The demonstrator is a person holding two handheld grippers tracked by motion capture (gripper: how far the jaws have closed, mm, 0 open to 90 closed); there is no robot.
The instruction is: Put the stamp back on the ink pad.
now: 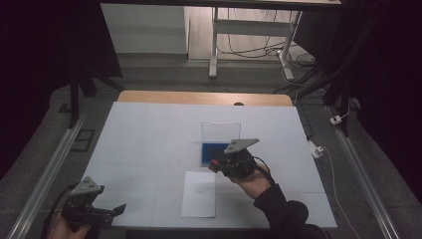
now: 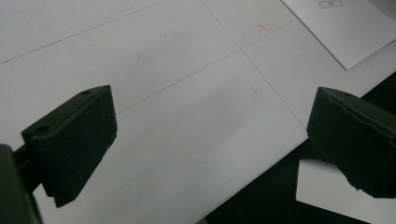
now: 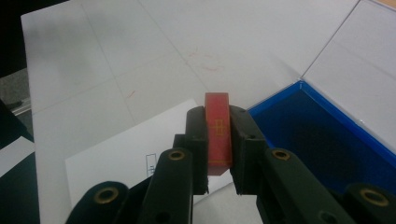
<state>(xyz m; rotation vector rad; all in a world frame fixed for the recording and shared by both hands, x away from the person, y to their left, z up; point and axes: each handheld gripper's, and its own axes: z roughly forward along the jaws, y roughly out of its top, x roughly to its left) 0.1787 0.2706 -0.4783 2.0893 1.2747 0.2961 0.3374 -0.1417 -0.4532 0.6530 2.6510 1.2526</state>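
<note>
So the small flat red block with thin gold line markings (image 3: 218,133) is pinched upright between the two black jaws of the right gripper (image 3: 218,149), which are clamped tight on its broad faces. Its top edge pokes out above the jaw tips; the bottom is hidden between them, and the gold pattern is too small to read. In the high view only a bit of red shows at the nose of the right gripper (image 1: 217,165), held above the table with the grey plate on top, the hand (image 1: 254,183) and dark sleeve reaching in from below it.

Just to that gripper's right sits the open blue-lined box (image 3: 322,140), its clear lid (image 1: 221,131) standing up at the far side. Under and to the left of the jaws lies a white sheet of paper (image 3: 126,154) with a small printed mark I can't make out.

The left gripper (image 2: 210,140) is well apart, down at the near edge of the white table (image 1: 149,134), jaws spread wide with nothing between them. Its hand is cut off by the frame edge.
</note>
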